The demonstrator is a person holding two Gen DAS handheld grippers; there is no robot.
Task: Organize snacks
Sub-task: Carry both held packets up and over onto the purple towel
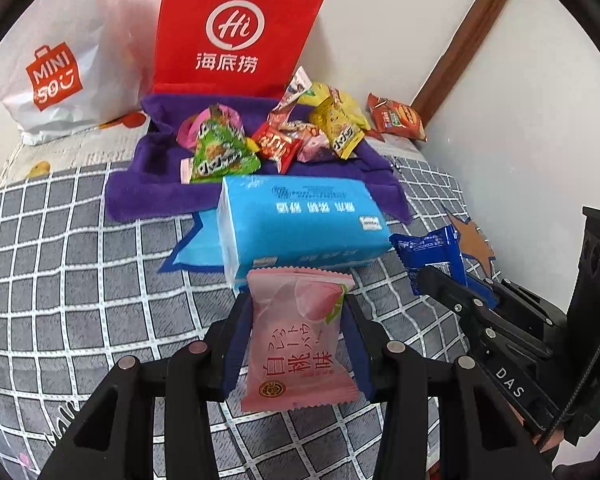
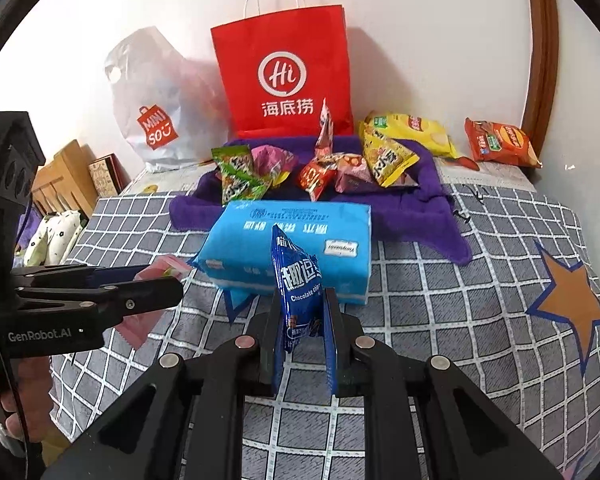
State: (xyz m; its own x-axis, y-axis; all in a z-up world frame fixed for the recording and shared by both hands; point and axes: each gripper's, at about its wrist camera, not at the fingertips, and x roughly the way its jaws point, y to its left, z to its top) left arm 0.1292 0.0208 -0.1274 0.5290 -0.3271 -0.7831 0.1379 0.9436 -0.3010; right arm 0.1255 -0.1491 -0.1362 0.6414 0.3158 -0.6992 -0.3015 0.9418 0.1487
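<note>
My left gripper (image 1: 298,304) is shut on a pink peach-flavour snack packet (image 1: 296,340), held above the checked bedcover. My right gripper (image 2: 302,300) is shut on a blue chocolate cookie packet (image 2: 298,280), held upright; the packet also shows at the right of the left wrist view (image 1: 428,250). Both are just in front of a blue tissue pack (image 2: 292,248). Behind it, a purple towel (image 2: 412,208) holds several snack packets: green (image 2: 240,176), red (image 2: 316,176), yellow (image 2: 384,156).
A red paper bag (image 2: 288,76) and a white MINISO bag (image 2: 156,116) stand against the back wall. A yellow chip bag (image 2: 424,130) and an orange chip bag (image 2: 500,144) lie at the back right. Wooden furniture (image 2: 64,180) is at left.
</note>
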